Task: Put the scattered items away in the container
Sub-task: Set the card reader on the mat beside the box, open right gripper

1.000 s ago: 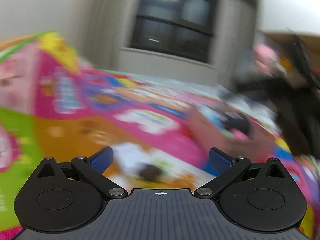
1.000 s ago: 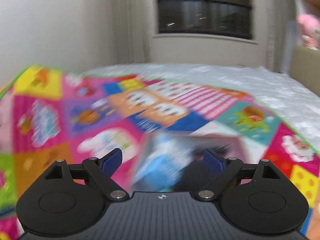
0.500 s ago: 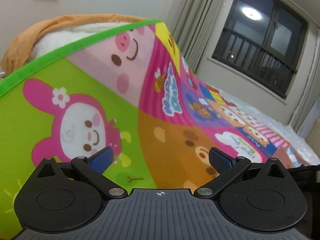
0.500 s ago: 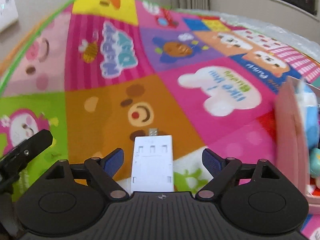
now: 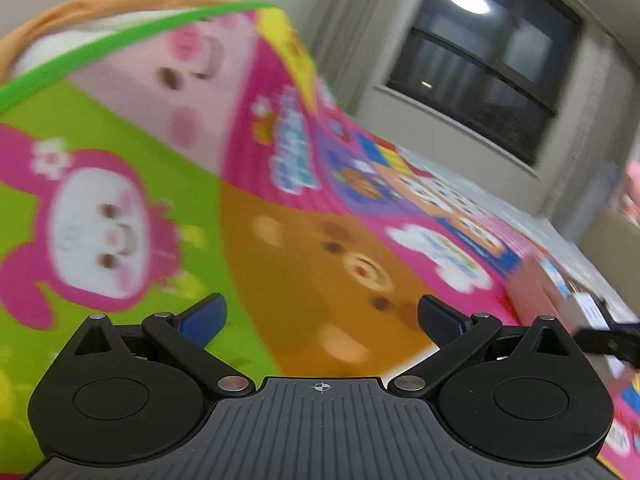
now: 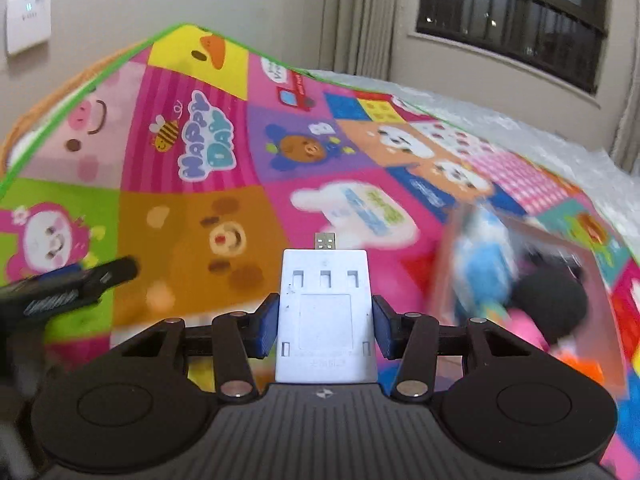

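Observation:
A flat white USB adapter (image 6: pixel 326 304) with its metal plug pointing away sits between the blue pads of my right gripper (image 6: pixel 326 328). The jaws are closing and both pads touch its sides. To its right a pink box (image 6: pixel 448 264) holds a blue plush toy (image 6: pixel 484 256), a black round thing (image 6: pixel 552 300) and other small toys, all blurred. My left gripper (image 5: pixel 320 316) stands open over the orange bear square of the play mat (image 5: pixel 280 248), with nothing between its fingers. In the left wrist view the pink box (image 5: pixel 536 280) and the right gripper's fingers (image 5: pixel 604 334) show at the right edge.
The colourful mat (image 6: pixel 208 136) covers a bed and has a green border. An orange-edged cushion (image 5: pixel 100 4) lies beyond its far left corner. A white wall unit (image 6: pixel 28 18) and a dark window (image 6: pixel 512 12) are behind. One of the left gripper's fingers (image 6: pixel 80 280) reaches in from the left.
The right gripper's jaws have come in from wide apart onto the white adapter, and its view has swung back toward the pink box. The left gripper has shifted slightly and stays open.

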